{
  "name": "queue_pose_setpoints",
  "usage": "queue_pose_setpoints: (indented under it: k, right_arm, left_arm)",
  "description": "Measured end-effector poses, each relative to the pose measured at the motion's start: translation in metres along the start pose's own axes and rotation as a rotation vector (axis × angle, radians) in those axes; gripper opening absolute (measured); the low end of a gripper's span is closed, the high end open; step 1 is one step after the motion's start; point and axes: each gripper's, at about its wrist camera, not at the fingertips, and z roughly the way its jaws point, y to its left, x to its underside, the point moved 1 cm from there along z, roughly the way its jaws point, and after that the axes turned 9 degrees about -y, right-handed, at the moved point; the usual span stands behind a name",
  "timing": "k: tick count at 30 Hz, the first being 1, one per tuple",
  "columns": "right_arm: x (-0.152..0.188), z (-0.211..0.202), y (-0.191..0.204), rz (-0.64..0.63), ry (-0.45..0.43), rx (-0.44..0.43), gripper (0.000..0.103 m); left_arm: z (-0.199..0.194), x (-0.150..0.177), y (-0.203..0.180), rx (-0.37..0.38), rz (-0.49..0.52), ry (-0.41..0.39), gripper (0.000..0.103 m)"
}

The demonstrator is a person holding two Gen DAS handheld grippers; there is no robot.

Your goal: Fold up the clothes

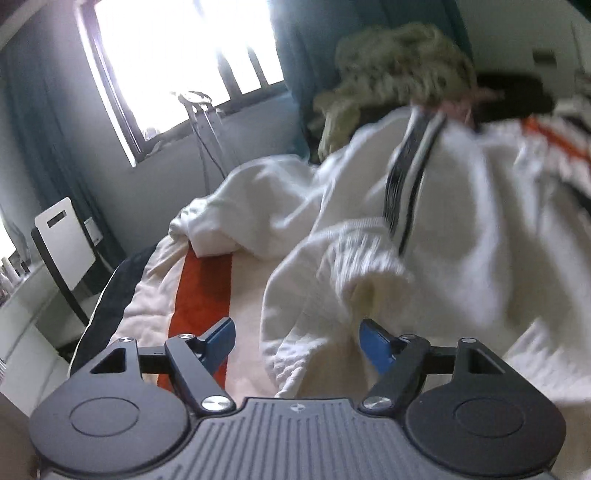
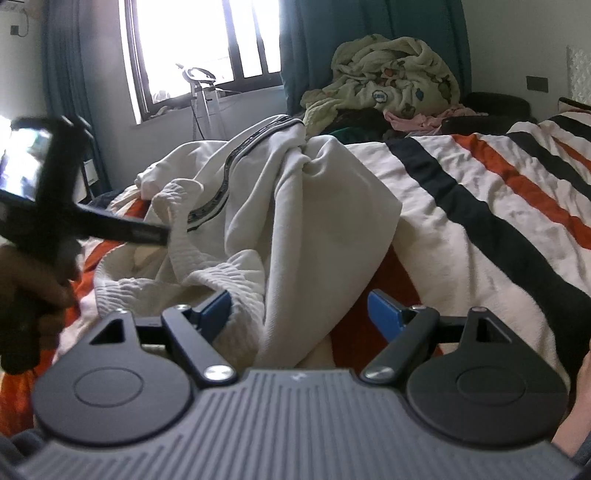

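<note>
Cream garment (image 2: 280, 206) (dark trim); seemingly orange-black-striped blanket (image 2: 480, 192).

Left black two-finger gripper with blue pads (image 1: 297, 341): jaws spread wide, nothing clamped. Right black two-finger gripper with blue pads (image 2: 299, 314): jaws wide apart, pads pressing nothing.

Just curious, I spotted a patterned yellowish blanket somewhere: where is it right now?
The bundled blanket sits at the far end of the striped bed cover, top centre-right in the right wrist view, against the teal curtain, behind the white garment.

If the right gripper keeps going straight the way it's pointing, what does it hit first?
Most likely the white garment heaped on the striped blanket: its ribbed hem already lies between the open right gripper. Exact depth is unclear.
</note>
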Motion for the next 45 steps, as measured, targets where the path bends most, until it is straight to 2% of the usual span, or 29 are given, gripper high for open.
queue_pose_setpoints:
  k: [2,4,6,9,14,17,19,22,25,29,31,34,38,39,41,44,45]
  right_arm:
    - [0.001,0.002,0.001,0.001,0.007,-0.008,0.083]
    - [0.003,0.006,0.003,0.000,0.030,-0.019,0.083]
    - [0.005,0.008,0.002,0.012,0.053,-0.029,0.083]
    - [0.007,0.008,0.001,-0.001,0.045,-0.012,0.083]
    - [0.004,0.008,0.000,0.002,0.034,0.018,0.083]
    - [0.002,0.009,-0.011,0.066,0.044,0.035,0.085]
    - [-0.004,0.004,-0.016,0.094,0.018,0.052,0.085]
    - [-0.015,-0.010,-0.020,0.109,-0.056,0.085,0.085]
    - [-0.020,-0.033,-0.019,0.067,-0.161,0.118,0.085]
    - [-0.017,-0.054,-0.022,0.031,-0.218,0.143,0.085]
    - [-0.013,-0.055,-0.019,0.023,-0.181,0.133,0.085]
    - [-0.001,-0.035,-0.016,0.072,-0.033,0.086,0.085]
    - [0.020,0.000,-0.013,0.155,0.220,-0.028,0.085]
    - [0.027,0.008,-0.016,0.198,0.279,-0.030,0.084]
    - [0.034,0.012,-0.020,0.213,0.311,-0.018,0.084]
    - [0.024,-0.001,-0.026,0.196,0.199,0.065,0.085]
    - [0.019,-0.009,-0.029,0.192,0.139,0.097,0.085]
  left_arm:
    - [0.008,0.002,0.001,0.022,-0.017,-0.007,0.076]
    - [0.009,-0.004,0.000,0.080,-0.046,-0.076,0.076]
    - [0.013,-0.011,0.001,0.055,-0.069,-0.120,0.080]
    - [0.015,-0.015,0.012,-0.010,-0.127,-0.128,0.081]
    - [0.002,-0.015,0.067,-0.089,-0.343,-0.157,0.081]
    - [-0.014,-0.015,0.104,-0.063,-0.510,-0.165,0.081]
    - [-0.029,-0.015,0.118,-0.037,-0.551,-0.195,0.081]
    - [-0.050,-0.015,0.129,-0.015,-0.553,-0.221,0.081]
    - [-0.063,-0.009,0.137,0.026,-0.564,-0.187,0.081]
    - [-0.070,0.002,0.125,0.037,-0.436,-0.143,0.086]
    - [-0.064,0.008,0.117,0.020,-0.399,-0.086,0.085]
    - [-0.052,0.013,0.113,-0.008,-0.381,-0.043,0.084]
    - [-0.037,0.016,0.111,-0.025,-0.373,-0.033,0.084]
    - [-0.033,0.017,0.110,-0.028,-0.369,-0.026,0.084]
    - [-0.021,0.020,0.110,-0.035,-0.356,-0.008,0.084]
    - [-0.008,0.024,0.106,-0.060,-0.315,0.032,0.084]
    - [-0.003,0.026,0.103,-0.060,-0.294,0.057,0.084]
